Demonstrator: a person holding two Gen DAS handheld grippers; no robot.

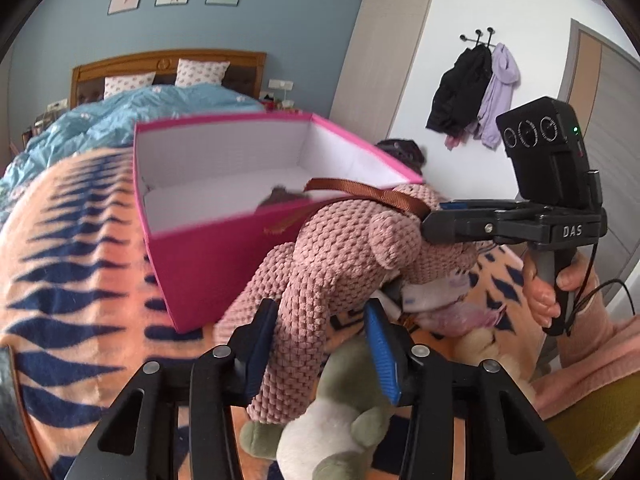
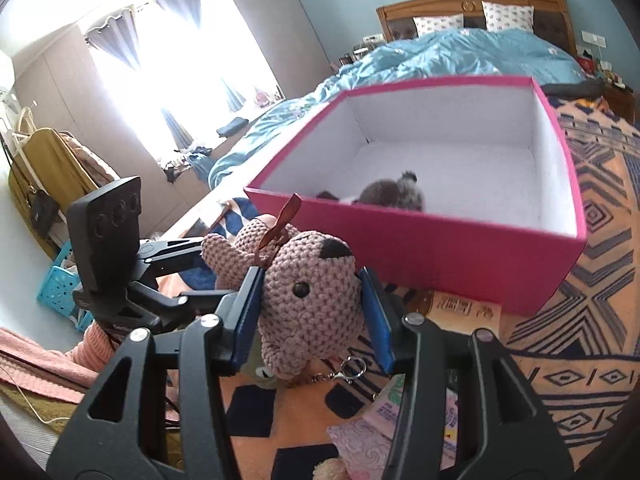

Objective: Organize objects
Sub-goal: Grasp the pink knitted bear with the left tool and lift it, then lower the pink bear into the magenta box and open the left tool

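Note:
A pink crocheted bear (image 1: pixel 340 248) (image 2: pixel 312 304) with a brown ribbon hangs between both grippers, just in front of an open pink box (image 1: pixel 224 264) (image 2: pixel 440 232). My left gripper (image 1: pixel 320 344) is shut on the bear's leg. My right gripper (image 2: pixel 312 312) is shut on its head, a blue pad against each side; in the left wrist view it reaches in from the right (image 1: pixel 440 224), held by a hand. A dark grey fluffy toy (image 2: pixel 392 194) lies inside the white-lined box. A metal key clasp (image 2: pixel 352 368) dangles below the head.
The box sits on an orange blanket (image 1: pixel 72 280) (image 2: pixel 600 320) with a navy pattern. Under the bear lie a green-and-white plush (image 1: pixel 332 432), a cream plush (image 1: pixel 488 344), pastel packets (image 2: pixel 384 412) and a printed card (image 2: pixel 464 308). Behind is a blue duvet (image 2: pixel 460 52).

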